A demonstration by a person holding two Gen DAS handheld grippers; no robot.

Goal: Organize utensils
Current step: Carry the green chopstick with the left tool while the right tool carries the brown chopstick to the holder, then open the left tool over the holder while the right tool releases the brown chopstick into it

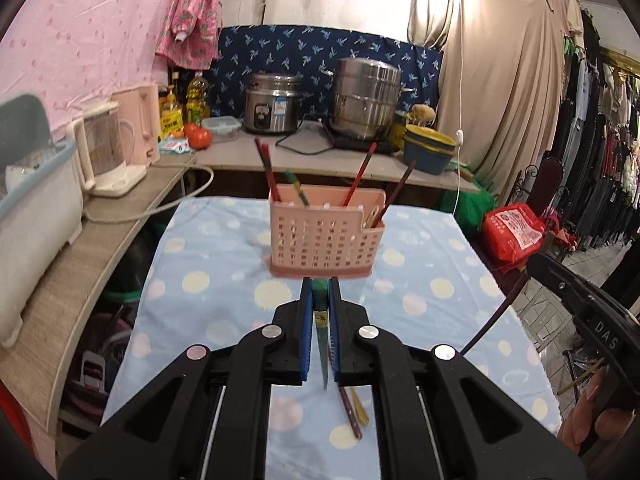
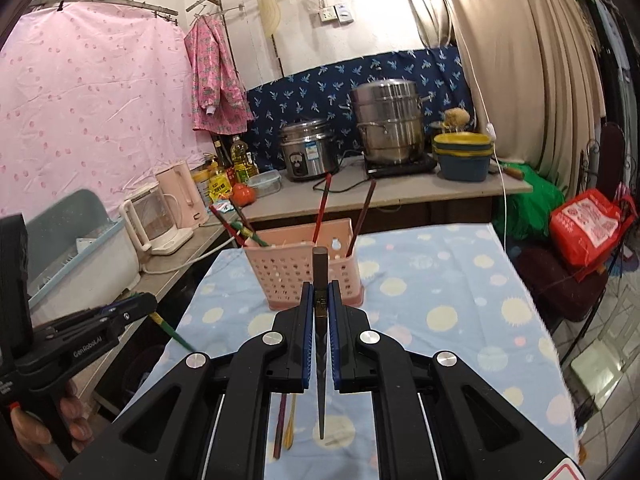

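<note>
We have the left gripper (image 1: 320, 292) clamped tight on a green chopstick (image 1: 321, 332), the stick pinched between the blue pads and angling down toward the table. Our right gripper (image 2: 320, 294) is squeezed shut as well, on a dark brown chopstick (image 2: 320, 280) whose blunt end pokes up past the fingertips while the thin end points down below the jaws. Straight ahead stands the pink basket (image 1: 324, 240), upright on the blue spotted cloth (image 1: 420, 248) that covers the table. Red and dark chopsticks already lean out of it: several in the big section, one more in the small side pocket on the right. Below us two more chopsticks (image 2: 286, 420), a reddish one and a yellowish one, lie side by side on the cloth, near the edge closest to us. From the right wrist view we see the left gripper low at the left, the green stick slanting out beneath it.
</note>
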